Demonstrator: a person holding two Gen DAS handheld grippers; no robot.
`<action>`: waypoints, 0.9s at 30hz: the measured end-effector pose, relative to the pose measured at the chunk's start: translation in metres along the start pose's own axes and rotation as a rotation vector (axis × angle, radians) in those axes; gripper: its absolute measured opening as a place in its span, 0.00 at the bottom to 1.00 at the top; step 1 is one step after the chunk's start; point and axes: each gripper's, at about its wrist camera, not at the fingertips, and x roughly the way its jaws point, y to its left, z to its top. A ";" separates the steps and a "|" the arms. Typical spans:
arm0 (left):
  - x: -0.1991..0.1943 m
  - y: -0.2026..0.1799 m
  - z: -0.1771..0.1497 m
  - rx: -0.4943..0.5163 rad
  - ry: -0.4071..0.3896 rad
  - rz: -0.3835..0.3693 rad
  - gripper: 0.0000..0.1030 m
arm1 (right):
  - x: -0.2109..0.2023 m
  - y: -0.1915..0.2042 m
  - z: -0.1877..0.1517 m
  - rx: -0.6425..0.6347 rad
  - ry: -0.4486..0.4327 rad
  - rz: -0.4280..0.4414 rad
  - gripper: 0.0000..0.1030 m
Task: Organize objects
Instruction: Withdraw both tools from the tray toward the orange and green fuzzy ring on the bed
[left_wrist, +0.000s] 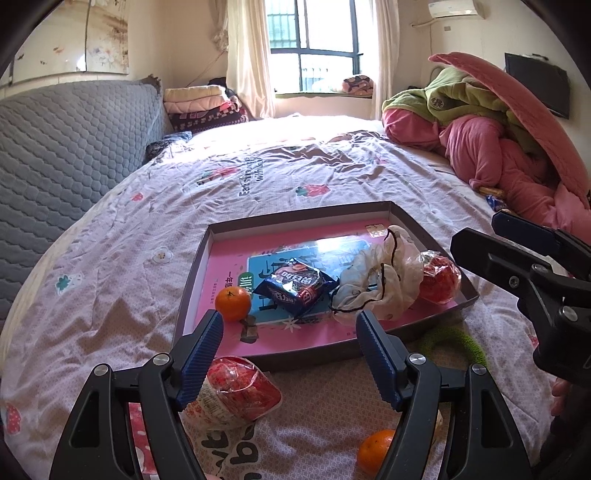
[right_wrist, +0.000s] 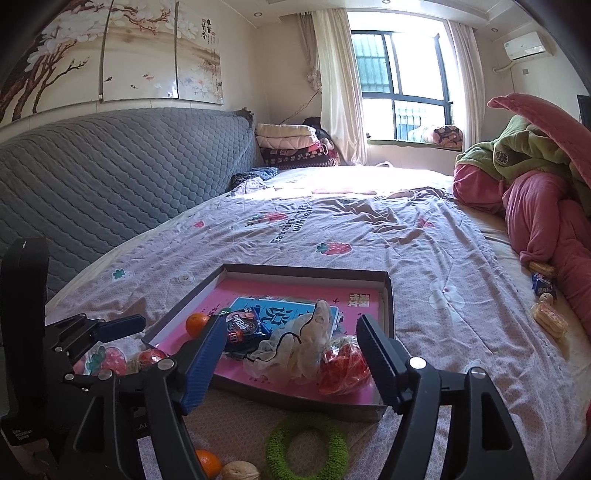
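A shallow cardboard tray (left_wrist: 192, 273) with a pink lining lies on the bed; it also shows in the right wrist view (right_wrist: 386, 295). In it lie a tangerine (left_wrist: 232, 302), a dark blue snack packet (left_wrist: 295, 286), a crumpled white cloth bag (left_wrist: 373, 280) and a red wrapped snack (left_wrist: 439, 277). My left gripper (left_wrist: 290, 325) is open and empty, just in front of the tray's near edge. A second red wrapped snack (left_wrist: 236, 391) lies on the bed by its left finger. My right gripper (right_wrist: 291, 332) is open and empty, over the tray's near part.
On the bed near me lie a second tangerine (left_wrist: 375, 448), a green fuzzy ring (right_wrist: 306, 445) and a walnut (right_wrist: 240, 470). Small wrapped snacks (right_wrist: 548, 321) lie at the right by a heap of pink and green bedding (right_wrist: 535, 192). A grey quilted headboard (right_wrist: 110, 177) stands on the left.
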 end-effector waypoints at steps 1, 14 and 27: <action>0.000 0.000 0.000 -0.003 0.002 -0.001 0.74 | 0.000 0.001 0.000 -0.004 0.000 0.000 0.71; -0.009 0.004 -0.009 -0.056 -0.003 -0.004 0.75 | -0.006 -0.002 -0.005 -0.010 0.012 -0.012 0.75; -0.016 0.001 -0.023 -0.064 0.017 -0.028 0.75 | -0.018 -0.012 -0.011 -0.028 0.017 -0.028 0.76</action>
